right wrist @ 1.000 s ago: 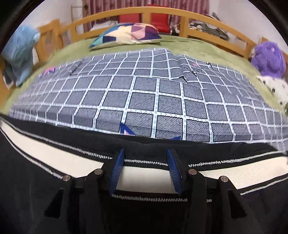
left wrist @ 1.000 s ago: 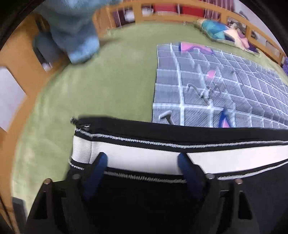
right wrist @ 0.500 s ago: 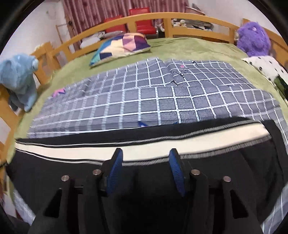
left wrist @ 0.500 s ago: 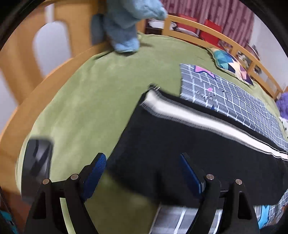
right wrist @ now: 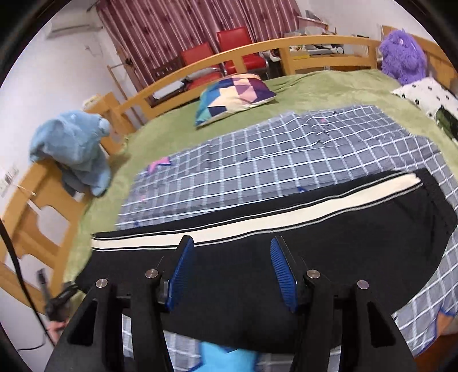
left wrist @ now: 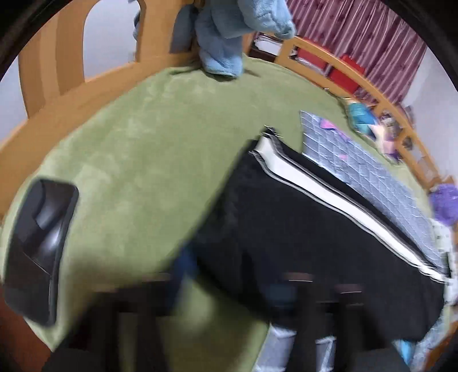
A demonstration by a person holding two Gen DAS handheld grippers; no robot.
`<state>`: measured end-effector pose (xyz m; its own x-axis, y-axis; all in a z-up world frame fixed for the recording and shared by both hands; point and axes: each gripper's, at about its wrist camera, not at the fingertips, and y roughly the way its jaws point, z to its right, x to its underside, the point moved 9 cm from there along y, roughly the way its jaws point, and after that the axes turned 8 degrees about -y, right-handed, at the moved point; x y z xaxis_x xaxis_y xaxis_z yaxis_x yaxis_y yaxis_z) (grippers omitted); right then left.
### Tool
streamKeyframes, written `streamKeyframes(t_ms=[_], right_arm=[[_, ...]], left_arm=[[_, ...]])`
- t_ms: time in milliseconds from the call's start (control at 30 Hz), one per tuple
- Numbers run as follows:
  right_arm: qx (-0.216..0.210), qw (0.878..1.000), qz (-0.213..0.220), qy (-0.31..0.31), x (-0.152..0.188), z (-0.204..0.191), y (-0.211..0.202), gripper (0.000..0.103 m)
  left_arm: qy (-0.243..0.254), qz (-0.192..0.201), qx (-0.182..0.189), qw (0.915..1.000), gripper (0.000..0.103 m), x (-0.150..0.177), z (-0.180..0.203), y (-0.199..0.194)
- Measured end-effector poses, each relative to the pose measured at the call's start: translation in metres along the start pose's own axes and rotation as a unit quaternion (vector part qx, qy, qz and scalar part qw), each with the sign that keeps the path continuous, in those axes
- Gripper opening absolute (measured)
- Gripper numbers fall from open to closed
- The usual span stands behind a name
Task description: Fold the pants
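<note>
We see the black pants (right wrist: 300,237) lying flat across the near part of the bed, partly on the grey checked quilt (right wrist: 286,160) and partly on the green bedspread (right wrist: 329,85); a cream side stripe with thin white edging runs along their far edge from left to right. In the right wrist view the right gripper (right wrist: 232,266) sits above the dark cloth with its 2 blue-padded fingers (right wrist: 181,269) spread apart and nothing between them; the pads are near the stripe but we cannot tell whether they touch the fabric. In the left wrist view the left gripper (left wrist: 229,289) is smeared by motion blur at the near edge of the picture; we cannot tell whether its jaws are apart or together, nor whether it holds anything. The same view shows the pants (left wrist: 300,229) stretching from the middle toward the right, their left end lying on the bedspread (left wrist: 143,148) and the quilt (left wrist: 372,171) beyond them.

Around the bed we see a wooden bed frame (right wrist: 229,57) curving along the far side; a light blue plush toy (right wrist: 74,148) sits at the far left against the rail, and it also shows at the top of the left wrist view (left wrist: 229,34). A cushion with coloured triangles (right wrist: 234,96) lies on the far part of the bedspread; a purple plush toy (right wrist: 403,54) sits at the far right corner, with a white spotted pillow (right wrist: 426,94) just in front of it. 2 red chairs (right wrist: 223,48) stand beyond the frame before a striped curtain (right wrist: 200,23); a dark object (left wrist: 40,249) lies at the near left edge of the bedspread.
</note>
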<state>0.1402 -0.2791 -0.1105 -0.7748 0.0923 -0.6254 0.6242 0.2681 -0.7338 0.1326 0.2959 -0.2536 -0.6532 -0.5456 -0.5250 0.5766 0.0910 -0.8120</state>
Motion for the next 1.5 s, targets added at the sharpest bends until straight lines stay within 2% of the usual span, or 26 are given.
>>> streamKeyframes(t_ms=[33,133,167,200,233,267,333,400,533,600,633,667,733,767,833,900,933,1033,1167,1200,1267,1333,1400,1433,1467,1500], right_arm=[[0.0,1.0,-0.001,0.001,0.002,-0.004,-0.004,0.055],[0.014,1.0,-0.002,-0.01,0.011,-0.012,-0.013,0.055],[0.021,1.0,-0.002,-0.015,0.015,-0.014,-0.016,0.055],[0.025,1.0,-0.002,-0.018,0.019,-0.015,-0.019,0.055],[0.028,0.999,-0.002,-0.019,0.023,-0.015,-0.021,0.055],[0.032,0.999,0.001,-0.017,0.027,-0.015,-0.023,0.055],[0.032,0.999,0.005,-0.01,0.034,-0.012,-0.023,0.055],[0.029,1.0,0.008,-0.002,0.041,-0.006,-0.02,0.055],[0.016,1.0,0.005,0.014,0.061,0.009,-0.006,0.055],[0.015,1.0,0.004,0.014,0.074,0.019,0.001,0.055],[0.017,1.0,-0.003,0.015,0.079,0.024,0.005,0.055],[0.016,1.0,-0.013,0.023,0.085,0.031,0.009,0.055],[0.005,0.999,-0.016,0.032,0.09,0.038,0.01,0.055],[0.002,0.999,-0.012,0.032,0.09,0.04,0.009,0.055],[0.004,1.0,-0.005,0.026,0.091,0.045,0.006,0.055],[0.014,1.0,0.0,0.008,0.095,0.049,0.003,0.055],[0.017,1.0,0.001,0.002,0.097,0.052,0.001,0.055],[0.023,1.0,0.001,-0.005,0.106,0.066,0.0,0.055],[0.022,0.999,-0.005,0.04,0.121,0.097,-0.006,0.055],[0.02,0.999,-0.002,0.049,0.123,0.102,-0.009,0.055],[0.021,0.997,0.006,0.07,0.126,0.114,-0.017,0.055],[0.023,0.996,0.011,0.084,0.127,0.121,-0.022,0.055],[0.014,0.995,0.017,0.097,0.127,0.124,-0.027,0.055],[0.011,0.995,0.02,0.098,0.127,0.124,-0.028,0.055],[0.01,0.995,0.023,0.098,0.127,0.123,-0.03,0.055],[0.009,0.995,0.026,0.095,0.126,0.121,-0.029,0.055]], left_arm=[[0.006,-0.005,-0.01,0.9999,0.015,-0.001,-0.004,0.007],[0.001,-0.014,0.005,0.9999,0.02,0.007,-0.011,0.007],[0.004,-0.014,0.008,0.9999,0.025,0.01,-0.011,0.004],[0.002,-0.021,0.011,0.9997,0.033,0.016,-0.011,0.001],[-0.003,-0.027,0.015,0.9995,0.056,0.018,-0.012,0.001],[-0.014,-0.034,0.042,0.9984,0.067,0.023,-0.008,0.0],[-0.028,-0.044,0.092,0.9944,0.067,0.028,0.0,0.006],[-0.051,-0.054,0.097,0.9925,0.066,0.027,0.0,0.023],[-0.13,-0.023,0.12,0.9838,0.063,0.014,-0.009,0.033],[-0.154,-0.011,0.107,0.9822,0.04,0.009,-0.016,0.033],[-0.165,-0.008,0.11,0.9801,0.026,0.006,-0.018,0.032],[-0.167,-0.014,0.123,0.9782,0.018,0.003,-0.014,0.03],[-0.143,-0.005,0.103,0.9844,0.017,-0.005,-0.004,0.014],[-0.114,0.014,0.086,0.9897,0.017,-0.011,0.009,-0.001],[-0.046,0.054,0.068,0.9952,0.017,-0.021,0.045,-0.034],[0.037,0.087,0.074,0.9928,0.017,-0.028,0.102,-0.074],[0.063,0.092,0.083,0.9903,0.017,-0.027,0.125,-0.087],[0.155,0.088,0.124,0.9761,0.016,-0.005,0.216,-0.123],[0.262,0.048,0.149,0.9524,0.016,0.056,0.321,-0.137],[0.295,0.033,0.153,0.9426,0.016,0.079,0.349,-0.137],[0.333,0.002,0.159,0.9294,0.016,0.116,0.383,-0.133],[0.358,-0.047,0.165,0.9179,0.018,0.156,0.412,-0.127],[0.372,-0.081,0.157,0.9112,0.025,0.18,0.42,-0.125],[0.378,-0.094,0.158,0.9073,0.035,0.19,0.422,-0.127],[0.373,-0.098,0.166,0.9075,0.052,0.194,0.42,-0.129],[0.359,-0.094,0.176,0.9119,0.061,0.194,0.414,-0.134]])
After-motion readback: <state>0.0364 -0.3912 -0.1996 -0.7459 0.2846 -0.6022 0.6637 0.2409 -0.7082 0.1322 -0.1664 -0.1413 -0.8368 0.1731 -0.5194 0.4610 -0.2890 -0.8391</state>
